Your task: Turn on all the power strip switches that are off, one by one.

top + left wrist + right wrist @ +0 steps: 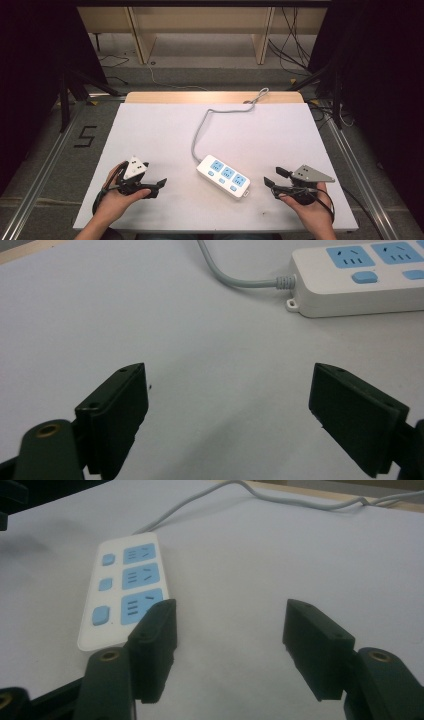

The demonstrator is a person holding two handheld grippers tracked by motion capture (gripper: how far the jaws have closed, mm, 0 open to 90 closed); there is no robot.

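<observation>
A white power strip [223,176] with three blue sockets and blue switches lies near the middle of the white table cover, its grey cable [200,131] running off toward the far edge. My left gripper [159,187] rests low at the left, held in a hand, jaws open and pointing at the strip [360,277]. At the right, my right gripper [274,181] is open too, nothing between its jaws, with the strip [122,590] just beyond its left jaw. The cable [235,277] enters the strip's end.
The white cover [150,130] spans the table, with a wooden strip [200,97] at the far edge. Aluminium rails [350,160] flank both sides. A shelf unit [200,30] and loose cables stand on the floor behind. A black "5" [85,136] marks the left floor.
</observation>
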